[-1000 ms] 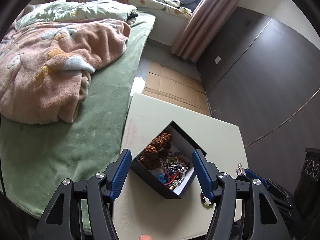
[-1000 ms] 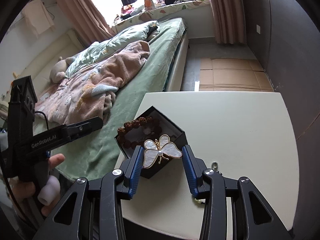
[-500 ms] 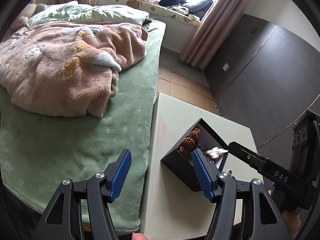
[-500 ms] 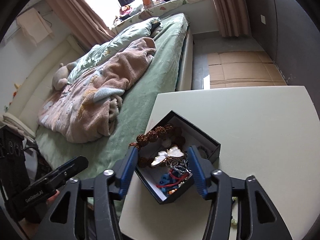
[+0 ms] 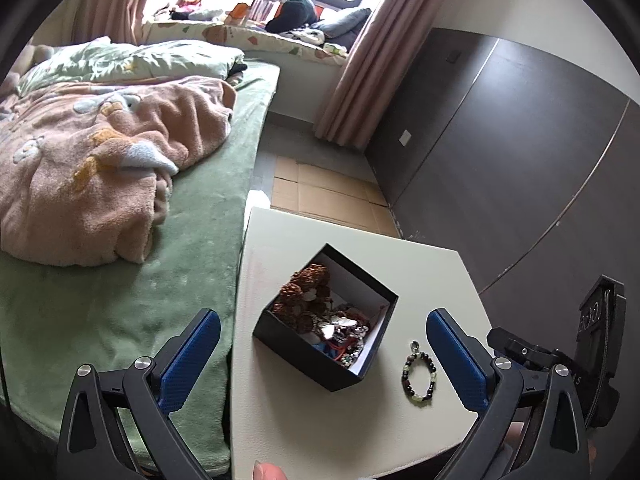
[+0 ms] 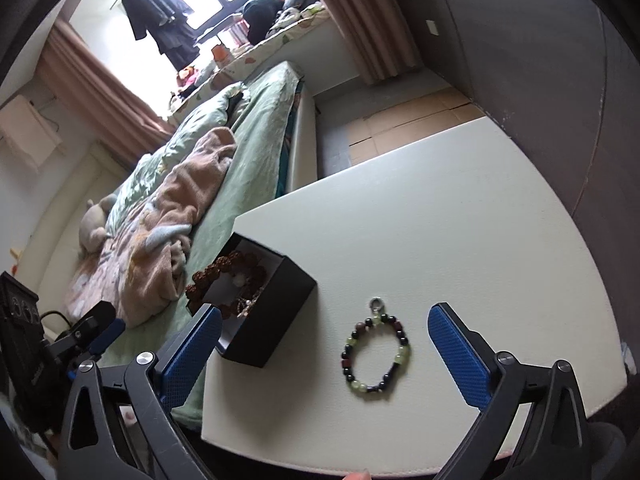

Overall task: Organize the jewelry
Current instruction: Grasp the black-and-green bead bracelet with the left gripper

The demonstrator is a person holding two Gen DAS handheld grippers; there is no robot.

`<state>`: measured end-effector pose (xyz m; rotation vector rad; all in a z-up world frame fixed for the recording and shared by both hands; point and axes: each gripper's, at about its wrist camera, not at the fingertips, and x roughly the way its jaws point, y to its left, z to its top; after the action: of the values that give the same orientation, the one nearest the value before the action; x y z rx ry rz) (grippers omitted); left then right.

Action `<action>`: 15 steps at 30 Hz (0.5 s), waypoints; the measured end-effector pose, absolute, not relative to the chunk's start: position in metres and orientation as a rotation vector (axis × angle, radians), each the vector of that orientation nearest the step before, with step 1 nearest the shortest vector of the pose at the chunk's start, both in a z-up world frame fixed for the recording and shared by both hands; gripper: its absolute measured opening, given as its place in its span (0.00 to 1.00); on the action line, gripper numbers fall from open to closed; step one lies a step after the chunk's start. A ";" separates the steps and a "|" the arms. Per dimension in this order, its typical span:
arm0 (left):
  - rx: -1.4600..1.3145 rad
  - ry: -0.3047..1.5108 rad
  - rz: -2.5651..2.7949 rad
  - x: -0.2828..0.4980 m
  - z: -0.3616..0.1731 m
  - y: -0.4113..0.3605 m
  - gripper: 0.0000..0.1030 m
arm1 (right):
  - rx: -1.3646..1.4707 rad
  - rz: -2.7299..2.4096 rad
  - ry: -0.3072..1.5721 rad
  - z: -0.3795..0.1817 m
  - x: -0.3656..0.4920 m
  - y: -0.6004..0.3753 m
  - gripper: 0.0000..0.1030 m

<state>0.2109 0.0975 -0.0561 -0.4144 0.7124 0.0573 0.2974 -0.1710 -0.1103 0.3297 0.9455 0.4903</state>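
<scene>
A black open jewelry box [image 5: 280,334] stands on the white table [image 5: 320,420], filled with brown bead strands, chains and a pearly butterfly brooch [image 5: 340,324]. A bracelet of dark and green beads [image 5: 419,376] lies on the table right of the box. My left gripper [image 5: 323,354] is open and empty, above and in front of the box. My right gripper [image 6: 324,354] is open and empty, its jaws spread wide around the bracelet [image 6: 376,354], with the box [image 6: 272,312] to its left.
A green bed [image 5: 120,300] with a pink blanket [image 5: 92,168] borders the table's left edge. A dark wall [image 5: 520,160] stands to the right. Cardboard sheets [image 5: 328,200] cover the floor beyond the table. The left gripper also shows in the right wrist view [image 6: 92,328].
The right gripper carried the butterfly brooch over the box, let it go inside, and moved right over the bracelet with jaws wider. The left gripper swung left, then back over the box.
</scene>
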 end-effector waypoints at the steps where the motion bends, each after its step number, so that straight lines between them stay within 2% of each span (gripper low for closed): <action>1: -0.407 0.709 0.046 0.212 -0.054 0.092 1.00 | 0.338 0.479 0.934 -0.109 0.296 -0.178 1.00; 15: -0.268 0.733 -0.053 0.229 -0.042 0.022 1.00 | 0.349 0.404 0.904 -0.100 0.274 -0.252 1.00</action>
<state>0.2286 0.0218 -0.0424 -0.2679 0.7325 -0.0532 0.2739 -0.2523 -0.0999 0.3489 0.9042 0.4042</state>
